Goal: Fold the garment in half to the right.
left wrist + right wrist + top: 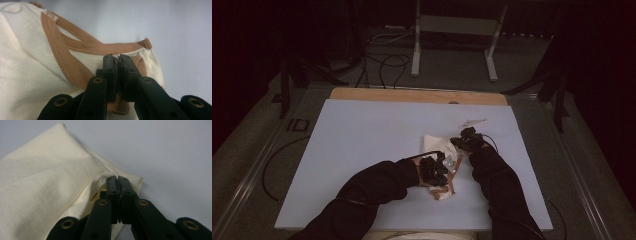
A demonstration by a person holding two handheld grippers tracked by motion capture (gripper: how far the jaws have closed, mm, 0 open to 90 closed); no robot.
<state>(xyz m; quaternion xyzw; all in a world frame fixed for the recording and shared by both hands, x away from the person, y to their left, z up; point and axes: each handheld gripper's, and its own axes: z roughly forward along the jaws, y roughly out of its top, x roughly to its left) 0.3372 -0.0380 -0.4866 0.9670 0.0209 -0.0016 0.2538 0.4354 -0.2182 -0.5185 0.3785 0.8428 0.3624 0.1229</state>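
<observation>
A cream garment (pixel 431 142) with tan trim (pixel 452 184) lies crumpled on the white table top (pixel 362 145), right of its middle. My left gripper (pixel 440 168) is at the garment's near end; in the left gripper view its jaws (pixel 118 59) are shut on a fold of tan trim (pixel 75 45) and cream cloth (pixel 22 65). At the garment's far right end is my right gripper (pixel 465 138). Its jaws (pixel 117 179) are shut on the hemmed edge of the cream cloth (pixel 42 187).
A small pale scrap (pixel 475 121) lies on the table beyond the right gripper. A wooden strip (pixel 417 95) runs along the table's far edge. Behind it on the floor are cables (pixel 384 62) and a metal stand (pixel 457 30).
</observation>
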